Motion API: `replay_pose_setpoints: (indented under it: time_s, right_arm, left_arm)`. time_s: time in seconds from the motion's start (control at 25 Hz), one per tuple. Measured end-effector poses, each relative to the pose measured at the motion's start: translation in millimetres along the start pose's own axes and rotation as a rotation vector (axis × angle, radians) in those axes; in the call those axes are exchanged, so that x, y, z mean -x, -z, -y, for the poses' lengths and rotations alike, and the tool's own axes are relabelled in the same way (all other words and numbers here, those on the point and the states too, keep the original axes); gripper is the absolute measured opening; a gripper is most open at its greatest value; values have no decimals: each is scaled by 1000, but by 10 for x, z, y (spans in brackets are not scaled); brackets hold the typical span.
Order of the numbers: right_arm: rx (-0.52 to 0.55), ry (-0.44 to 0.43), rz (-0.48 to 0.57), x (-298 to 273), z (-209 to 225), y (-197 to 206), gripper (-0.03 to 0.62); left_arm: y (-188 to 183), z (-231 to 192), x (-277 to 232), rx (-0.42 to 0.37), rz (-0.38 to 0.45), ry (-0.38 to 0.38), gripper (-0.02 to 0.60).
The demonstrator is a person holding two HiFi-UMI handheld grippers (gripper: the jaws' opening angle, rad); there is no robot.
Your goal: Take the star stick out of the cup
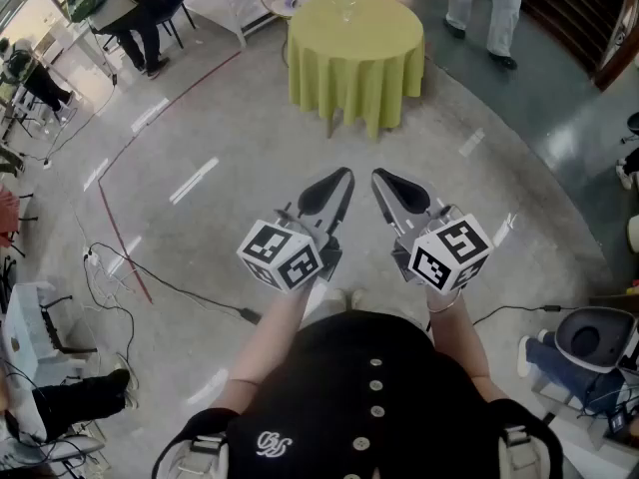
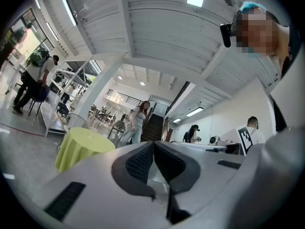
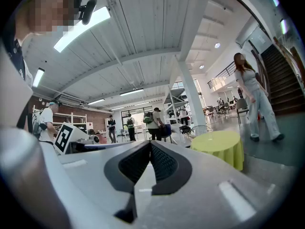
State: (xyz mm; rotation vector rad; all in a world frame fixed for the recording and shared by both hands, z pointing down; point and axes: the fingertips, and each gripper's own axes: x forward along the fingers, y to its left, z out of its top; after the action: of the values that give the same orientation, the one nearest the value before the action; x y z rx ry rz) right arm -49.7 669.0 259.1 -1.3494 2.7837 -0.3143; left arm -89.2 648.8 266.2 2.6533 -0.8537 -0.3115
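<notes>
The left gripper (image 1: 343,176) has its 2 jaws pressed together, with nothing between them. Well ahead stands a round table (image 1: 371,68) under a green cloth. On it is a small clear thing (image 1: 346,8), too small to name. The right gripper (image 1: 380,176) is also closed and empty.

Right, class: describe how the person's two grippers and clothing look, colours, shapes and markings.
The left gripper and right gripper match: pale grey bodies, tapering dark jaws with ribbed black pads, each carrying a white cube printed with black square markers. The person wears a black top with a row of pale buttons.
</notes>
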Motion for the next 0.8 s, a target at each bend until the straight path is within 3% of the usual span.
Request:
replay_pose_setpoints:
  time_s: [0.8]
  right_arm:
    - [93, 47, -34, -217, 23, 67, 3]
  left_arm:
    - [-1, -193, -34, 12, -34, 22, 20]
